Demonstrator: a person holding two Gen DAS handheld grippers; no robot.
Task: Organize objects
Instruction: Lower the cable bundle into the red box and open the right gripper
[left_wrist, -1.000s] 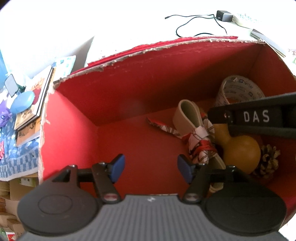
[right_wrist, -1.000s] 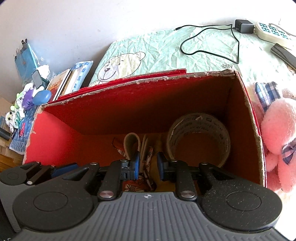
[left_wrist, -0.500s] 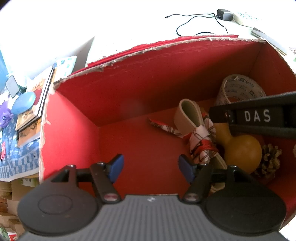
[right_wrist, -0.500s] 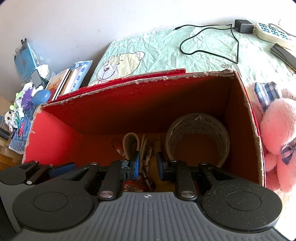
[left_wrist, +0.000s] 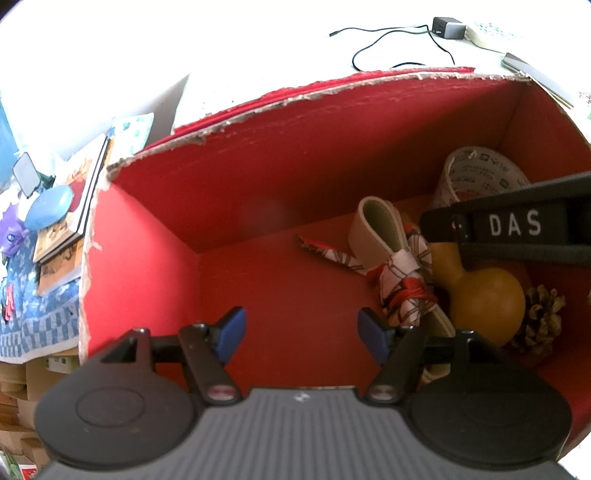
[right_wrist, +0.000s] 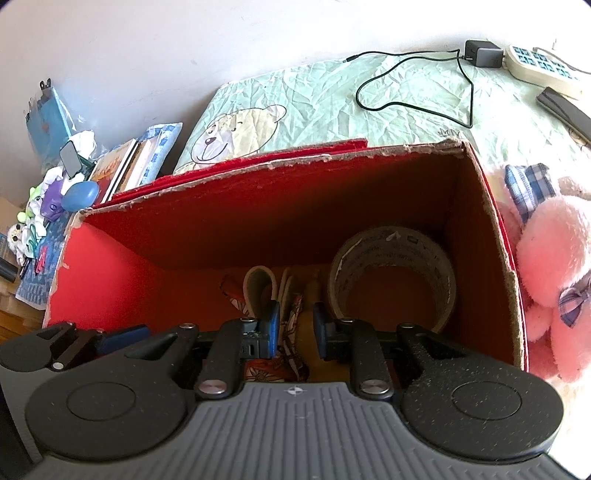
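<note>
So the red cardboard box (right_wrist: 110, 280) sits on the bed, holding a yellow gourd (left_wrist: 487, 306), a tape roll (right_wrist: 391, 269), a pine cone (left_wrist: 543, 317) and a scarf-tied beige loop (left_wrist: 384, 240). Right gripper (right_wrist: 295, 328) hangs inside, jaws narrowed around the gourd's neck; can't tell if it's pinching. Left gripper (left_wrist: 301, 334) is released over bare box floor. Pink plush (right_wrist: 554, 280) beside the box.

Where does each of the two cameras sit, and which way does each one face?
Left wrist view: sits on the left gripper, looking steeply down into the red box; its own open fingers and the right gripper's black arm show.
Right wrist view: sits on the right gripper, looking down into the box over a gourd; its own narrowly spaced fingers and part of the left gripper show.
Shared: the box, tape roll, gourd, tied cloth bundle, black cable.
</note>
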